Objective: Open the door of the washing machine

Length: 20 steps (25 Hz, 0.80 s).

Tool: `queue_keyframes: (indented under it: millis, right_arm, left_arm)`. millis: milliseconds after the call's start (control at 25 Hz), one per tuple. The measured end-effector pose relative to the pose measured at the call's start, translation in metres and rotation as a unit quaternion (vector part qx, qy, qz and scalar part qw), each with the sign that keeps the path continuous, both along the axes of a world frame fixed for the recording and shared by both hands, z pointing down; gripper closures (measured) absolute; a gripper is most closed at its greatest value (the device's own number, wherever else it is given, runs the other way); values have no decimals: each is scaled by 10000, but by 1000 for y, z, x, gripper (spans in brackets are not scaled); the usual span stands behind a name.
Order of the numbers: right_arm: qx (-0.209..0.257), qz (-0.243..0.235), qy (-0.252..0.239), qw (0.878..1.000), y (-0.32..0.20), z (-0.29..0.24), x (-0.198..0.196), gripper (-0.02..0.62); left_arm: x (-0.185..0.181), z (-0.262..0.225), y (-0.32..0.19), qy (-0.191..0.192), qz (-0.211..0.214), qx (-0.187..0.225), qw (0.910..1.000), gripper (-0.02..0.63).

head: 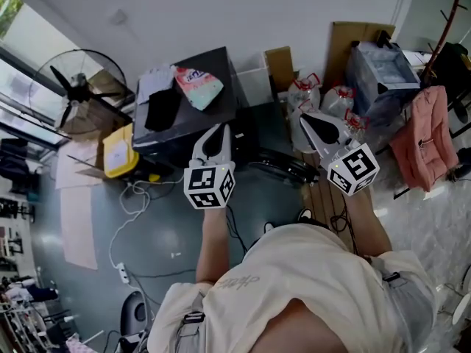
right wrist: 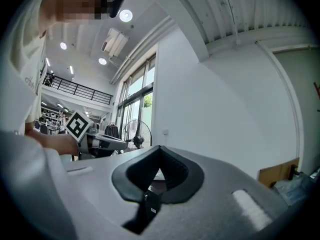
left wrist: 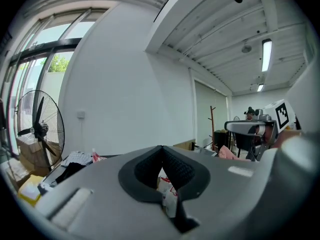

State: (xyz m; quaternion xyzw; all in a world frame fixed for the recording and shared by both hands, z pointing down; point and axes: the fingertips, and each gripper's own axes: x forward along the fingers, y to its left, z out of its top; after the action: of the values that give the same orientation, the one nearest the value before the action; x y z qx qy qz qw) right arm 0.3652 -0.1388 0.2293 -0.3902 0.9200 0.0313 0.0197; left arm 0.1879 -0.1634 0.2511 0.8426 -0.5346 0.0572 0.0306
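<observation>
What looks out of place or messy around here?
Nothing looks broken or spilled, but it is cluttered. A black cloth and a pink-and-white packet lie on top of the dark machine. A white cable snakes loose over the floor beside paper sheets.

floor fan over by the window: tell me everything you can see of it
The fan is black, with a round wire cage around a dark hub and a few broad blades. The blades look sharp rather than blurred, so it is probably not spinning. It stands upright next to the window, at the far left of the head view. Brown cardboard boxes sit close behind it, but whether they touch it can't be told. Its base is not clearly visible.
</observation>
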Motion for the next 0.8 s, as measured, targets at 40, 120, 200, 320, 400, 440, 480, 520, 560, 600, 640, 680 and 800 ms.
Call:
queue_keyframes:
  millis: [40, 120, 200, 320, 400, 440, 480, 520, 560, 600, 640, 680, 800]
  right_arm:
    - [-39, -10, -1, 10000, 1, 3, 0, 595]
    - [-82, 13, 45, 10000, 3, 7, -1, 595]
    - [-83, 62, 105, 9999, 5, 9, -2, 595]
    - [-105, 84, 65, 9999, 11, 13, -4, 595]
    - [-147, 83, 33, 9999, 13, 15, -5, 595]
    - [-168, 88, 21, 9998, 15, 17, -6, 595]
    - [-184, 99, 16, 9998, 17, 19, -8, 595]
    - [-199, 116, 18, 9997, 18, 21, -9, 595]
    - [-214, 139, 24, 9997, 20, 23, -10, 595]
    - [-233, 164, 27, 9996, 21, 25, -10, 595]
    - [-254, 191, 24, 9995, 23, 26, -11, 595]
    - [-274, 218, 20, 9994, 24, 28, -11, 595]
    - [-307, 304, 58, 9990, 30, 32, -13, 595]
  left_arm:
    - [-1, 2, 3, -46, -28, -5, 10000, 589]
    - [-2, 5, 7, -118, -58, 0, 9999, 589]
    - [-1, 9, 11, -125, -38, -34, 9999, 589]
    - [4, 16, 20, 75, 123, -153, 9998, 589]
    - [5, 18, 24, 204, 205, -212, 9994, 589]
    - [4, 20, 25, 209, 209, -231, 9993, 589]
    - [2, 22, 27, 192, 201, -244, 9993, 589]
    - [-1, 23, 28, 168, 191, -254, 9994, 589]
    - [-3, 25, 30, 147, 185, -266, 9994, 589]
    - [-6, 27, 31, 131, 183, -281, 9994, 589]
    - [-8, 29, 32, 122, 185, -298, 9993, 589]
    - [-11, 31, 33, 122, 188, -316, 9993, 589]
    - [-14, 35, 34, 147, 235, -336, 9990, 589]
